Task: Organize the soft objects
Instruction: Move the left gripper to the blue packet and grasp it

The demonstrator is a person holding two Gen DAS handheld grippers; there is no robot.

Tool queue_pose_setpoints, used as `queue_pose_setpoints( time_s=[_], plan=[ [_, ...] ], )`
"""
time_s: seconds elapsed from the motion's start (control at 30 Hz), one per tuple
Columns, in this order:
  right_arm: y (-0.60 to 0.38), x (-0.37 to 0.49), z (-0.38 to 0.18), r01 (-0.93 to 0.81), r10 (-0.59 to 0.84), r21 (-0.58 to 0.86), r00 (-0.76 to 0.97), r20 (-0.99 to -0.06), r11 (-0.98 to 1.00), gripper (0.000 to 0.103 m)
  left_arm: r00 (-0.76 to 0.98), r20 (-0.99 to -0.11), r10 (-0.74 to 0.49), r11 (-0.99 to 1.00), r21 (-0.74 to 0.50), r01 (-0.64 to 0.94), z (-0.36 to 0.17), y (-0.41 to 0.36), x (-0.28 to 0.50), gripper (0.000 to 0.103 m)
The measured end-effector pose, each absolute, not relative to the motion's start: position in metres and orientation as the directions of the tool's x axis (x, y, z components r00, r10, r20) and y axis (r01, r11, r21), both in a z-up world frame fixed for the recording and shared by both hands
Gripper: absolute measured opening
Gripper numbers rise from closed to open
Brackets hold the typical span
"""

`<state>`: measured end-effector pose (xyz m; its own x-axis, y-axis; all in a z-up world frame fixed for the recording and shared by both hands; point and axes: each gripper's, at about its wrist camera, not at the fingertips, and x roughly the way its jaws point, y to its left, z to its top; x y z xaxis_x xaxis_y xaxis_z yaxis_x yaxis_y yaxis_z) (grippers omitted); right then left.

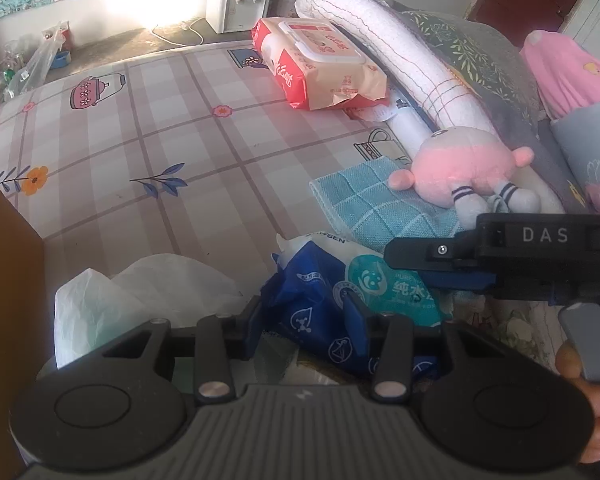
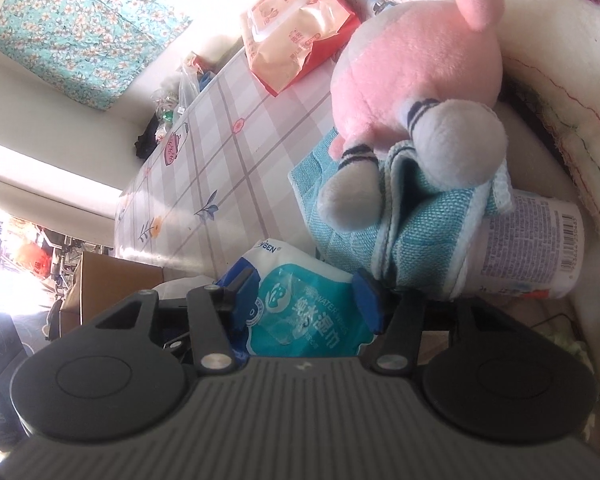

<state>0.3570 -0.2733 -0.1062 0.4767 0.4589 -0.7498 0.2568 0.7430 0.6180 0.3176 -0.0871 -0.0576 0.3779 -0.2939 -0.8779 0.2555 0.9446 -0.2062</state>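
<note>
we hold the blue and teal wet-wipes pack (image 1: pixel 332 300) low on the checked bed sheet (image 1: pixel 148 132), just in front of the folded teal cloth (image 1: pixel 374 200) and the pink plush toy (image 1: pixel 460 168); our left gripper (image 1: pixel 306 320) is clenched on its crumpled blue end, while our right gripper (image 2: pixel 306 292) straddles the teal end with its pads at the pack's sides, and we cannot tell whether they press. the pack looks soft, creased and glossy, printed with white icons and lettering.
</note>
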Motion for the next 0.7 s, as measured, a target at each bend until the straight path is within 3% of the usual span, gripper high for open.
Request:
queue_pose_setpoints(
  time_s=[0.13,0.27,0.47,0.7],
  plan=[
    [-0.268,0.356,-0.105,0.270,0.435,0.612,0.500,-0.749,0.744,0.052,0.379,-0.874,-0.304,0.942,-0.216,0.257,-0.056,-0.087,0.318,0.041],
    [-0.274,0.346,-0.112,0.291,0.447,0.640,0.516,-0.731,0.711,0.052,0.420,-0.857,-0.300,0.938,-0.186,0.291,-0.047,-0.093,0.314,0.028],
    [-0.297,0.330,-0.113,0.280,0.484,0.707,0.565,-0.668,0.649,0.053,0.476,-0.822,-0.311,0.924,-0.145,0.354,-0.028,-0.109,0.300,0.025],
    [-0.320,0.317,-0.097,0.219,0.496,0.770,0.654,-0.571,0.599,0.053,0.496,-0.774,-0.394,0.890,-0.185,0.418,0.010,-0.117,0.272,0.023]
  ],
)
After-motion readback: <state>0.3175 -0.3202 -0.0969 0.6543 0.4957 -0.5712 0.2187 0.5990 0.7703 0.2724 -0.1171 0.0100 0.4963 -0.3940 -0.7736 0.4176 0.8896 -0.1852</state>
